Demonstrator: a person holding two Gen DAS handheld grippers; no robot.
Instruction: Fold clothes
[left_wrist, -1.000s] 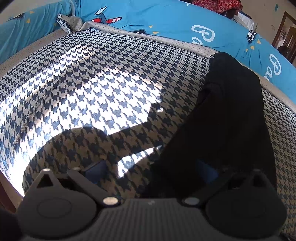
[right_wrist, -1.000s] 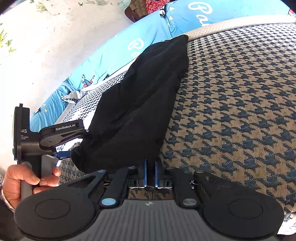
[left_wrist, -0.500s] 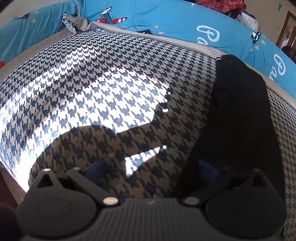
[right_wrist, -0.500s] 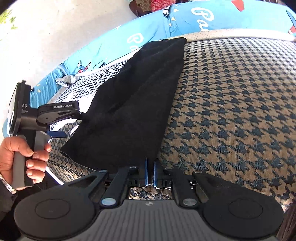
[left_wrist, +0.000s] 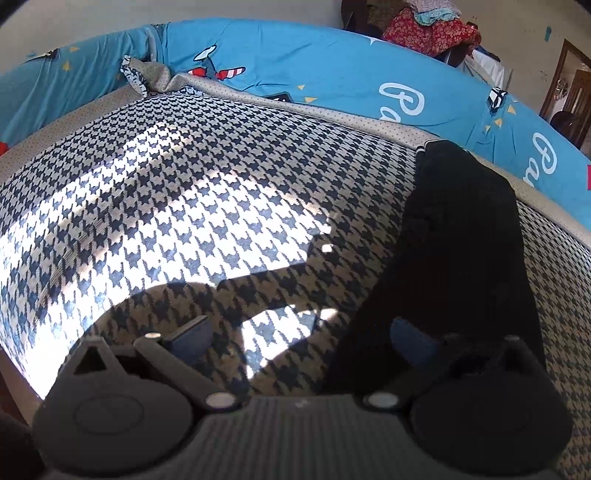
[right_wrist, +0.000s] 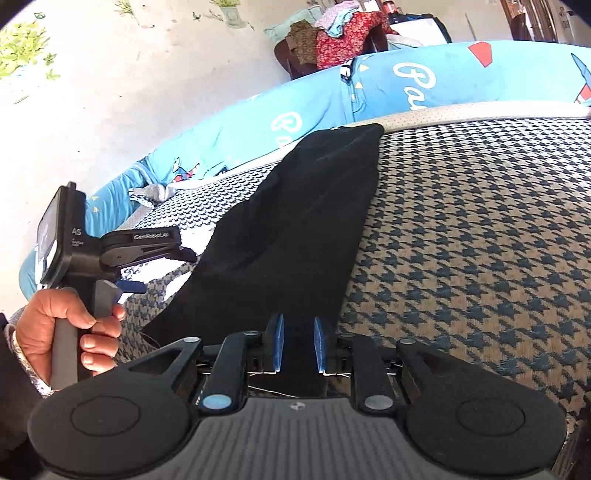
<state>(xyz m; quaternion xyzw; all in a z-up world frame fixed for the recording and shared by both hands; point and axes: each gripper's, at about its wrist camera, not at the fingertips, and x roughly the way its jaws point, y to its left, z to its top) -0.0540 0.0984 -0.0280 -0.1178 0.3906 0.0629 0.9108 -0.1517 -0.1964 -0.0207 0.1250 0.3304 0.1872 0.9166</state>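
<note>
I am at the letting-go end of a fold: the black garment lies as a long narrow strip on the houndstooth blanket, running from the near edge, under my grippers, up to the far edge where the pale dotted border meets the blue sheet. My right gripper is opening; the near end of the cloth still sits between its blue pads, but they stand off it now and I judge the grip gone. My left gripper is spread wide and holds nothing: one finger is over bare blanket, the other over the left side of the strip's near end, and I cannot tell whether it rests on the cloth. My left hand shows in the right view, wrapped round that gripper's handle. As I judge it, the lengthwise fold is laid down and the strip looks flat. The next move calls for clearing the right jaws without dragging the hem, then taking both near corners and carrying them toward the far edge to halve the length.
</note>
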